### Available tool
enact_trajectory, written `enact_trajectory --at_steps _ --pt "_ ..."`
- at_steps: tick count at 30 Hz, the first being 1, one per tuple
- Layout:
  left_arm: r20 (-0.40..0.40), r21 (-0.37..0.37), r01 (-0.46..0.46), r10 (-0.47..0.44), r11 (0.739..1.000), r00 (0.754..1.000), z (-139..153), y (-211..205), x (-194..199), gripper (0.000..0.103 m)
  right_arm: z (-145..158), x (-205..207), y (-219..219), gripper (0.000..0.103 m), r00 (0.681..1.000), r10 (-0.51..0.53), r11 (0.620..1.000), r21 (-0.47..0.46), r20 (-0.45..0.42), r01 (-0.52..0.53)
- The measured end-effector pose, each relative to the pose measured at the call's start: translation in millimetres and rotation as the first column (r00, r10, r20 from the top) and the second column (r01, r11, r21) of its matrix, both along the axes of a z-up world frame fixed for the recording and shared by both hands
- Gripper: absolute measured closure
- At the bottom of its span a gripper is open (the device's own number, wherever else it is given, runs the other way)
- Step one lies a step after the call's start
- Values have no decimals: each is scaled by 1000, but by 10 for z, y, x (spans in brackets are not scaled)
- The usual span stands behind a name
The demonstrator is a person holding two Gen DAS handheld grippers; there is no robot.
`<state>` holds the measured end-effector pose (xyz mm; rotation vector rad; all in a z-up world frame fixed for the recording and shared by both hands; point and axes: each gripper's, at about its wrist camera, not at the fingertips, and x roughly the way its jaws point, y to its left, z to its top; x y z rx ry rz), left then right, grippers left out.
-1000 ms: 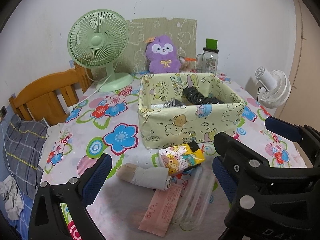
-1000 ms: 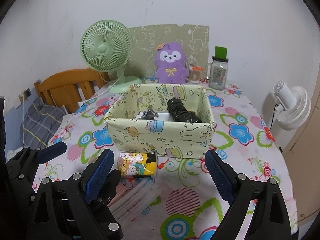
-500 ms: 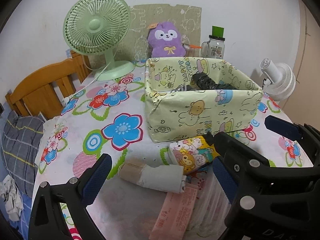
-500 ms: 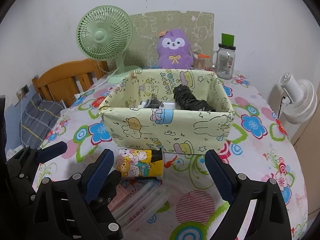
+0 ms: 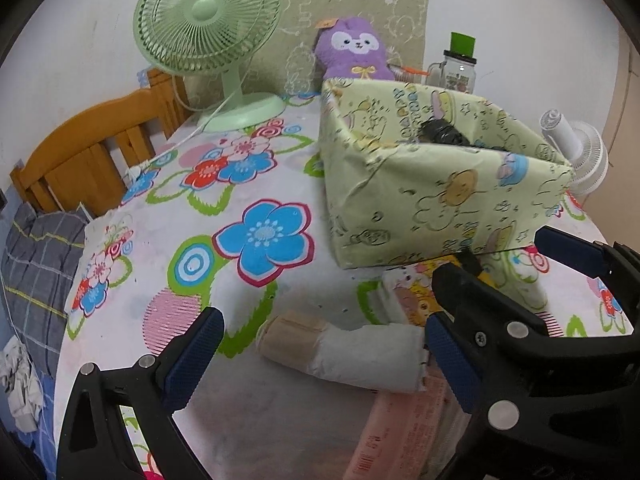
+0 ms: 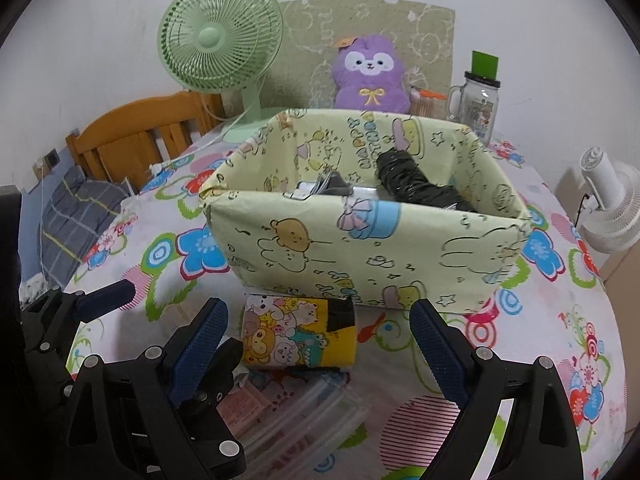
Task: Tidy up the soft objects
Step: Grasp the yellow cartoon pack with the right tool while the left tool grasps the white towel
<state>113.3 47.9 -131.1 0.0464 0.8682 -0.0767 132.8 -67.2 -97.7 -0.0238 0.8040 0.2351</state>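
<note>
A rolled white and beige sock point(image 5: 340, 348) lies on the flowered tablecloth, between the wide-apart fingers of my left gripper point(image 5: 324, 356), which is open and low over it. A yellow cartoon-print roll point(image 6: 300, 336) lies just in front of the pale green fabric box point(image 6: 360, 248). It sits between the spread fingers of my open right gripper point(image 6: 318, 352). The same roll point(image 5: 412, 292) shows behind the sock in the left wrist view. A black roll point(image 6: 412, 184) and a grey item point(image 6: 336, 184) lie inside the box.
A pink packet point(image 5: 404, 436) and clear plastic sleeves point(image 6: 304, 404) lie near the front edge. A green fan point(image 6: 218, 40), a purple plush point(image 6: 370, 76) and a jar point(image 6: 478, 104) stand behind the box. A wooden frame point(image 5: 92, 152) is left, a white fan point(image 6: 608, 208) right.
Both grippers have moved forward and down toward the table. The box, the sock and the cartoon roll now look larger and nearer. Both stay open.
</note>
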Motion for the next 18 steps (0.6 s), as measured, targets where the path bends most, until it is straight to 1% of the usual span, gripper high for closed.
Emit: enact_trajectory --at_steps 7,18 --pt "-31 -4 -13 13 1000 999 -135 90 41 1 -159 109 101 9 999 8 1000 -15 -46 -9" --pt "-48 -28 -14 13 999 999 -203 181 2 1 -380 248 141 9 993 -10 1000 -9 -121 9"
